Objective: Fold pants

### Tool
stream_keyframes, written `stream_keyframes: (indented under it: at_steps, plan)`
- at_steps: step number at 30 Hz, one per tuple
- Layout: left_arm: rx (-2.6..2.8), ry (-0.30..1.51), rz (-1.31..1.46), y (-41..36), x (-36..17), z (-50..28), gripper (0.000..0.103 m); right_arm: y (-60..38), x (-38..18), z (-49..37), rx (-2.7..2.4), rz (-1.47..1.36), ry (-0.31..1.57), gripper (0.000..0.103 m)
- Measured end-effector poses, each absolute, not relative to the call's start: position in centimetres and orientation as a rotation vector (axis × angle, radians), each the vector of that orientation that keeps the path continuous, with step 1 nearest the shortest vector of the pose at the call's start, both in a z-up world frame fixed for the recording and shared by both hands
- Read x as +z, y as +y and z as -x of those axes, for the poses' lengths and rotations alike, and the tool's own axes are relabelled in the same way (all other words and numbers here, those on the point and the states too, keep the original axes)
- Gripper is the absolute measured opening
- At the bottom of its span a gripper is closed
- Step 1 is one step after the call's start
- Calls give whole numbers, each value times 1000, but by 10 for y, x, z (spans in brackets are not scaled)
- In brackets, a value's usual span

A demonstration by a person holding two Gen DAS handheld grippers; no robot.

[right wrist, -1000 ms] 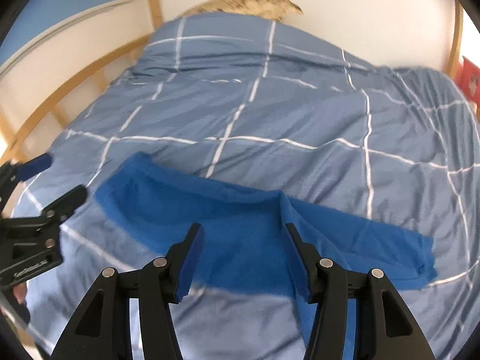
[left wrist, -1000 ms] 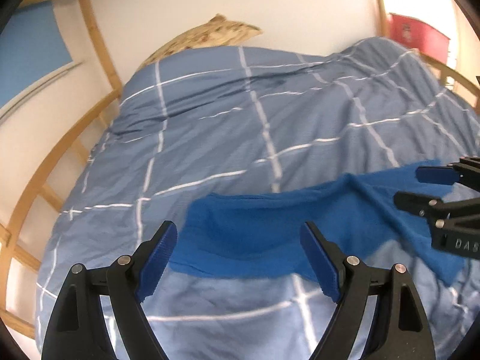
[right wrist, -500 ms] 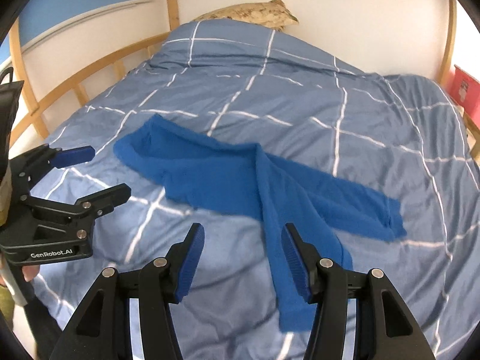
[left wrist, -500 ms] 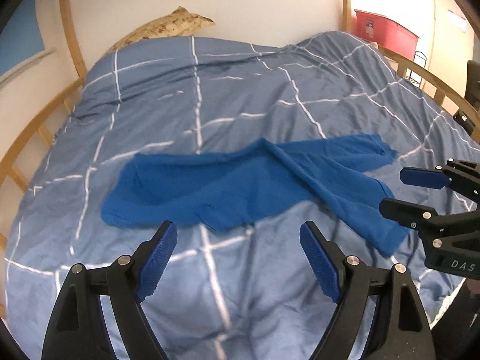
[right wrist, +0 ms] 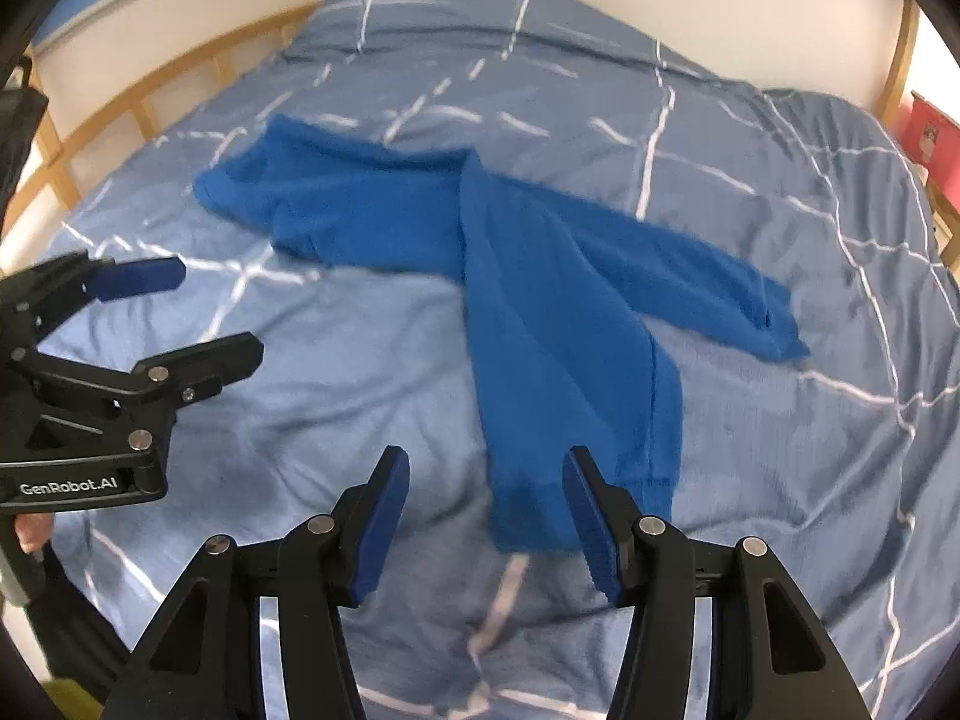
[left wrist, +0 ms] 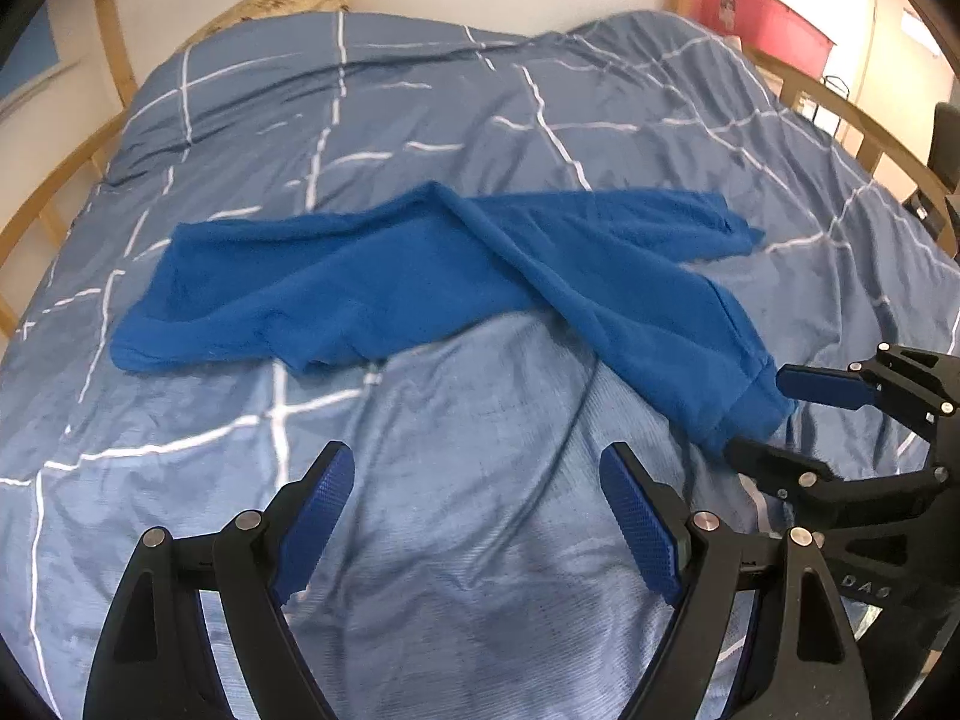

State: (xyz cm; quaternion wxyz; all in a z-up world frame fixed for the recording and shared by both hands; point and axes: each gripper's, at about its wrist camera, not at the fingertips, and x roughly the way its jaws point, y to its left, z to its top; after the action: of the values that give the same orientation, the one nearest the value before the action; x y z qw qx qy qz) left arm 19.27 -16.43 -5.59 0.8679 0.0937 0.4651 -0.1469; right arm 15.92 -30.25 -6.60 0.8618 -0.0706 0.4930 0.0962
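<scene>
Seen from the left wrist, the left gripper [left wrist: 477, 498] has its jaws wide apart with nothing between them, hovering over bare duvet [left wrist: 468, 540] on a bed. Blue pants [left wrist: 420, 276] lie spread flat across the middle of the grey-blue checked duvet — waist to the left, two legs splayed to the right. The nearer leg's cuff [left wrist: 750, 414] ends beside the right gripper [left wrist: 759, 414], which enters from the right edge.

Seen from the right wrist, the right gripper [right wrist: 486, 510] has its jaws partly apart and grips nothing; the nearer cuff [right wrist: 540, 516] lies on the duvet [right wrist: 780, 480] just beyond its fingertips. The left gripper [right wrist: 216, 312] is at the left edge, over the duvet — well apart from the pants [right wrist: 516, 276].
</scene>
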Motion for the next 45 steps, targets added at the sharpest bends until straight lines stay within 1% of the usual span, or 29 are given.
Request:
stream_keyframes:
  at_steps: [7,11,15,16,18,20,22,23,24,26,31,34,39,42,45]
  plan:
    - [-315,1019,-233,-179,-78,-190,84,-306,-93,-163,213,170,1087,54]
    - [-304,1039,-248,-181,-89,-191,84,-299,-107,-166,216,232,1114,54]
    - [-298,1058,-237,-181,-96,-193,84,-301,-118,-171,180,277,1112,51]
    - [-297,1061,-238,-181,-97,-194,84,-303,-120,-173,172,275,1117,49]
    - [-296,1064,-240,-181,-99,-195,84,-305,-123,-174,161,274,1125,41]
    - [-293,1064,-234,-182,-100,-198,84,-306,-125,-174,164,276,1129,39]
    - [-296,1064,-224,-182,-100,-200,84,-308,-121,-172,180,244,1121,27]
    - [-299,1063,-221,-182,-100,-201,84,-310,-118,-173,191,226,1116,16]
    - [-300,1060,-219,-183,-99,-203,84,-311,-113,-171,192,212,1098,12]
    - [-303,1044,-220,-184,-94,-205,84,-315,-98,-168,194,192,1053,10]
    - [-303,994,-223,-189,-80,-214,84,-344,-53,-178,117,166,943,9]
    - [-309,982,-218,-197,-72,-226,84,-369,-34,-198,43,133,918,8]
    - [-302,917,-240,-217,-51,-252,84,-406,-14,-237,-61,129,883,7]
    - [-308,906,-232,-230,-47,-267,84,-428,-3,-263,-111,110,854,7]
    - [-313,905,-220,-244,-47,-282,84,-446,-4,-291,-137,103,861,7]
